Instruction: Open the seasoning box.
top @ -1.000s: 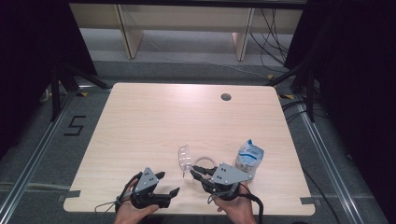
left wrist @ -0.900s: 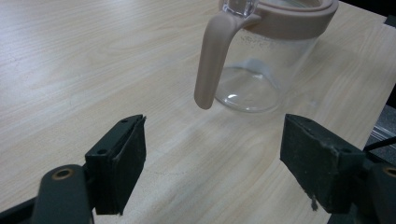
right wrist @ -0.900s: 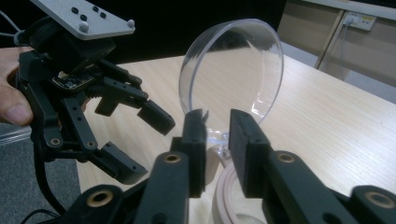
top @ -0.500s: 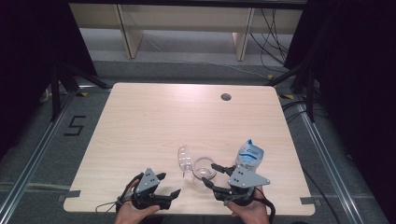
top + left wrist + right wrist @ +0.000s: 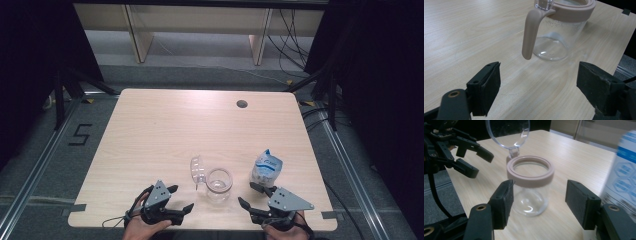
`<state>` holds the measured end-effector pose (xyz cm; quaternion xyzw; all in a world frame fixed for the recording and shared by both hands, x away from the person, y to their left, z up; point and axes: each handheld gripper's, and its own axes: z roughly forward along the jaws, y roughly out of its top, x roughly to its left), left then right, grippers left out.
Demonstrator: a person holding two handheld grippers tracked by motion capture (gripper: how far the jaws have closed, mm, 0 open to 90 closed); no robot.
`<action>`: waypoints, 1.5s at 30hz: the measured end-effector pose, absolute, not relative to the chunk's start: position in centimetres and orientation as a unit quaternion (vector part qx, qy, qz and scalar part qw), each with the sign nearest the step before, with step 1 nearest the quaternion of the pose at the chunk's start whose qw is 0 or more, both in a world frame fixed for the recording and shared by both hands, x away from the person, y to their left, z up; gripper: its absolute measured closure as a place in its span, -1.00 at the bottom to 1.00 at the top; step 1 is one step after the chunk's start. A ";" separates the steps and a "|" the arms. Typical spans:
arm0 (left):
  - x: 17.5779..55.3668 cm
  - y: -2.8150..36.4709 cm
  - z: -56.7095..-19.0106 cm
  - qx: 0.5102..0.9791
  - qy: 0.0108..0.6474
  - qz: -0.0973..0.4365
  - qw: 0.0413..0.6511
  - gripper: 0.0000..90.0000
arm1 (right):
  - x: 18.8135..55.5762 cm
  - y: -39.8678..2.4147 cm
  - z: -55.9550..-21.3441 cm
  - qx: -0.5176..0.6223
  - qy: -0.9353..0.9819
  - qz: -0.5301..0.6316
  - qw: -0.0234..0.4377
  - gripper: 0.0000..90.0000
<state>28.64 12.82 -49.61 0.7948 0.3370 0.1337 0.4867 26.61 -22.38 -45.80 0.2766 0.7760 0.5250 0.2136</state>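
A clear glass jar (image 5: 219,184) with a pinkish rim stands upright near the table's front edge. Its clear hinged lid (image 5: 197,170) is flipped open to the left. My left gripper (image 5: 181,197) rests open just left of the jar; in its own view the jar (image 5: 554,37) and its pink strap (image 5: 530,35) sit beyond the open left gripper (image 5: 539,82). My right gripper (image 5: 247,194) is right of the jar. Its jaws have just been opening and grip nothing. The jar (image 5: 530,187) stands ahead of the right gripper (image 5: 540,205), lid (image 5: 507,132) raised.
A blue-and-white bag (image 5: 265,169) stands upright just behind my right gripper, close on its right side (image 5: 624,170). The left gripper (image 5: 471,157) shows beyond the jar. The table (image 5: 200,125) has a cable hole (image 5: 242,104) at the back.
My right gripper has pulled away from the jar to the right and toward the front edge, and its jaws have opened. The lid stays flipped open. The left gripper has not moved.
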 end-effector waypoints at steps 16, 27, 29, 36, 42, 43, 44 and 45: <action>28.6 12.5 -49.7 0.792 0.341 0.129 0.490 -0.57 | 25.4 -25.9 -46.2 0.323 0.766 0.510 0.222 -0.16; 28.5 12.3 -49.7 0.790 0.349 0.124 0.490 -0.57 | 25.7 -28.6 -46.9 0.373 0.750 0.491 0.240 -0.37; 28.6 12.3 -49.7 0.790 0.347 0.123 0.491 -0.57 | 25.9 -28.9 -47.1 0.382 0.746 0.491 0.238 -0.40; 28.7 12.2 -49.7 0.788 0.347 0.121 0.494 -0.57 | 26.8 -29.3 -47.6 0.386 0.742 0.491 0.244 -0.49; 28.8 12.4 -49.6 0.793 0.340 0.125 0.490 -0.57 | 27.3 -29.3 -47.7 0.380 0.746 0.489 0.244 -0.54; 28.8 12.3 -49.6 0.793 0.340 0.125 0.490 -0.57 | 27.4 -29.2 -47.8 0.380 0.743 0.490 0.253 -0.55; 28.7 12.3 -49.6 0.792 0.341 0.124 0.491 -0.57 | 27.3 -29.1 -47.7 0.388 0.745 0.487 0.240 -0.55; 28.7 12.3 -49.6 0.792 0.341 0.125 0.490 -0.57 | 27.3 -29.0 -47.8 0.390 0.743 0.490 0.237 -0.55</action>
